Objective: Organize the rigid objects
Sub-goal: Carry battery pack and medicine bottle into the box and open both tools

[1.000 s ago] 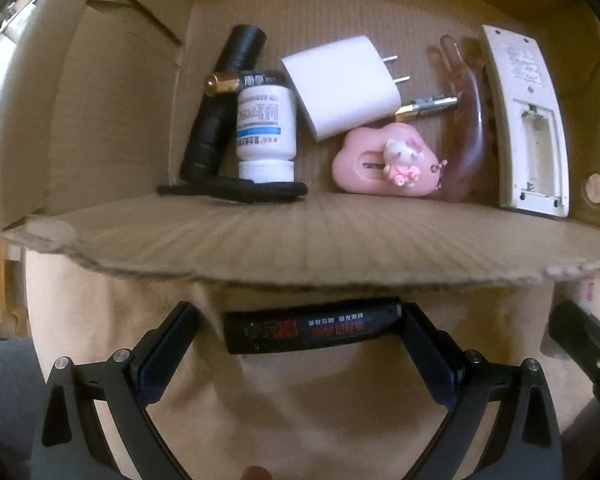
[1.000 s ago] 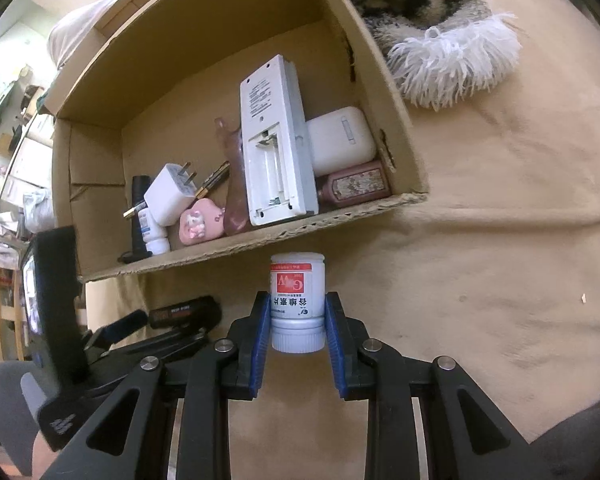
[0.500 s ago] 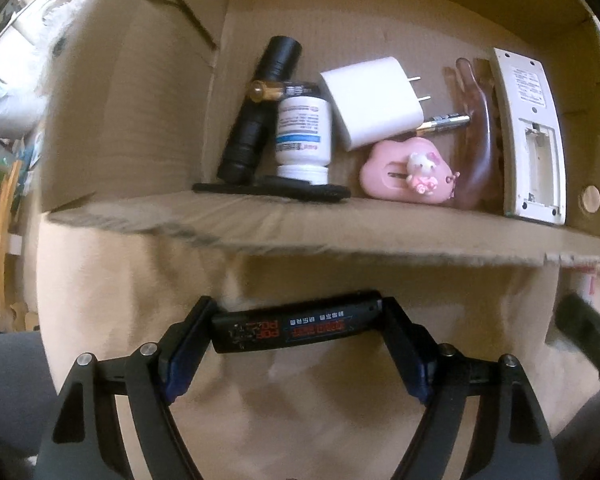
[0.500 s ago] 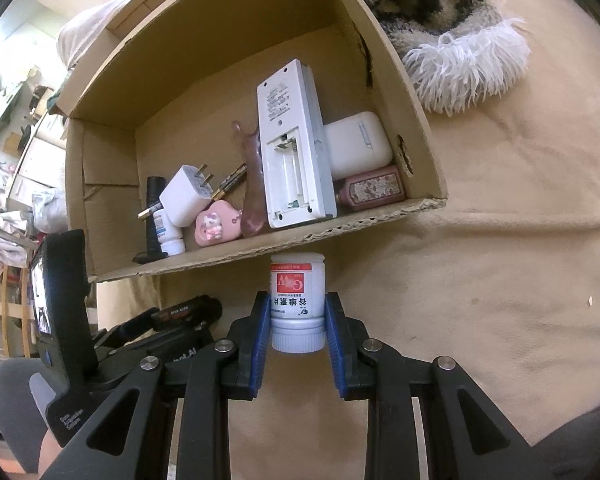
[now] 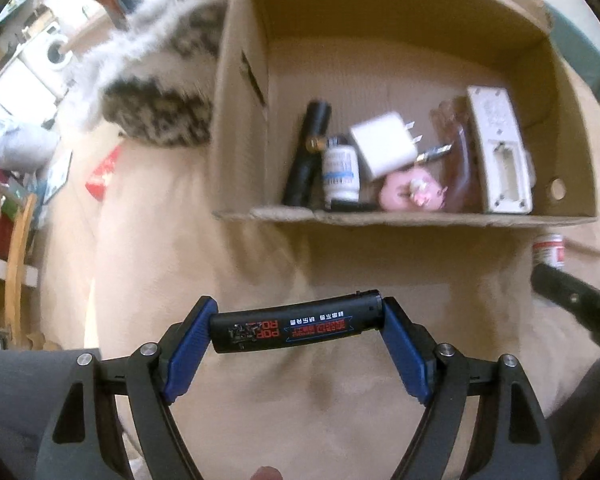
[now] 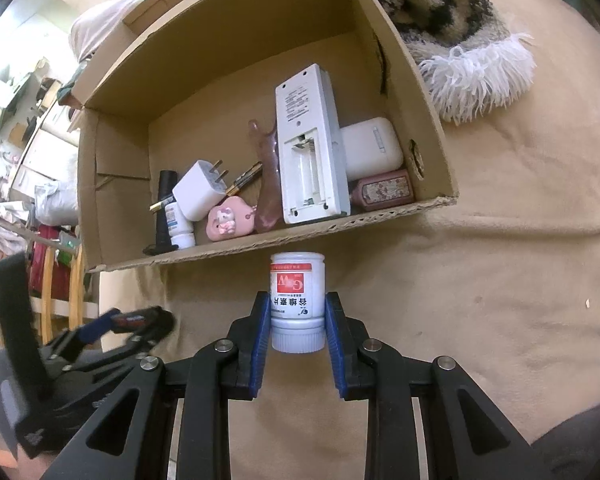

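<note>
My left gripper [image 5: 296, 332] is shut on a black lighter [image 5: 296, 326] with red and blue print, clamped end to end between the blue pads and held above the beige cloth. A white pill bottle [image 6: 297, 300] with a red label sits cap-down in my right gripper [image 6: 297, 322], which is shut on it. Both hover in front of an open cardboard box [image 6: 260, 246]. In the box lie a white remote [image 6: 310, 148], a white charger [image 6: 200, 190], a pink charm [image 6: 228, 218], a small white bottle [image 5: 340, 170] and a black tube [image 5: 308, 152].
A fluffy spotted rug [image 6: 452, 20] lies beside the box on the beige cloth [image 6: 500, 260]. Wooden chair legs [image 5: 8, 264] and room clutter stand past the cloth's left edge. The left gripper [image 6: 120, 328] shows blurred at the lower left of the right wrist view.
The left gripper closed on the black lighter and lifted it off the cloth, pulling back so the whole box comes into view. The right gripper kept still with its bottle.
</note>
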